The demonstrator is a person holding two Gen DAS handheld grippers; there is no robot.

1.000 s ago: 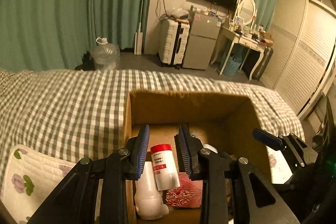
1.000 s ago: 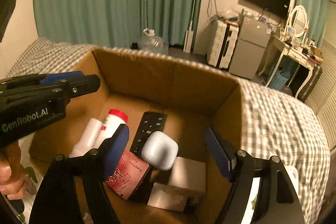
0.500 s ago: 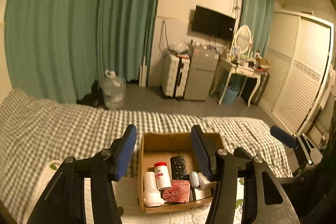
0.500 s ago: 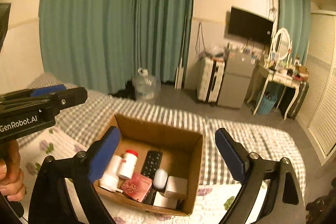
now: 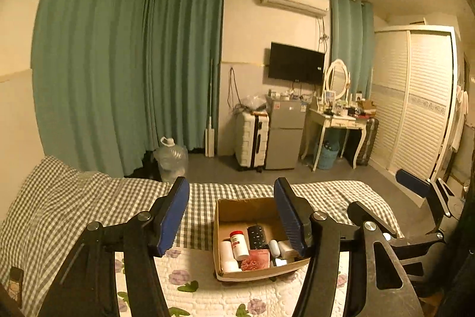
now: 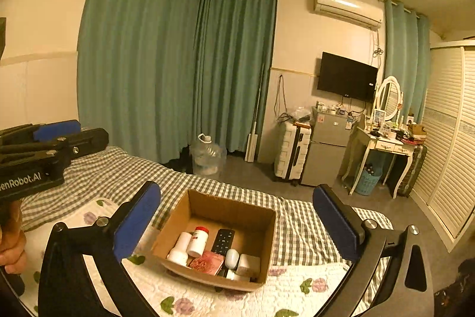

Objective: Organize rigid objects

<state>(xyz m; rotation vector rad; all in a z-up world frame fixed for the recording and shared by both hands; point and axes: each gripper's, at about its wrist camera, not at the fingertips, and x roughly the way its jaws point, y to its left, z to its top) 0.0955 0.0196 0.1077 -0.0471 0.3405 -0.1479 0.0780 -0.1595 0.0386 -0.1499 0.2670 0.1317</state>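
An open cardboard box (image 5: 230, 211) (image 6: 221, 207) sits on the bed. In it lie a red-capped white bottle (image 5: 239, 245) (image 6: 198, 241), a plain white bottle (image 6: 179, 248), a black remote (image 5: 256, 236) (image 6: 222, 241), a red patterned card case (image 6: 207, 263), a white earbud case (image 6: 232, 258) and a small white box (image 6: 248, 265). My left gripper (image 5: 231, 217) is open and empty, well back from the box and above it. My right gripper (image 6: 237, 225) is open and empty, also held back. Each gripper shows at the edge of the other's view.
The bed has a checked sheet (image 5: 74, 207) and a floral quilt (image 6: 297, 293). Beyond it are a water jug (image 6: 207, 158), a white suitcase (image 6: 292, 150), a small fridge (image 6: 328, 150), a dressing table (image 6: 383, 150) and green curtains (image 5: 118, 64).
Both grippers have pulled far up and back from inside the box, and both now stand wider open. The objects in the box have not moved.
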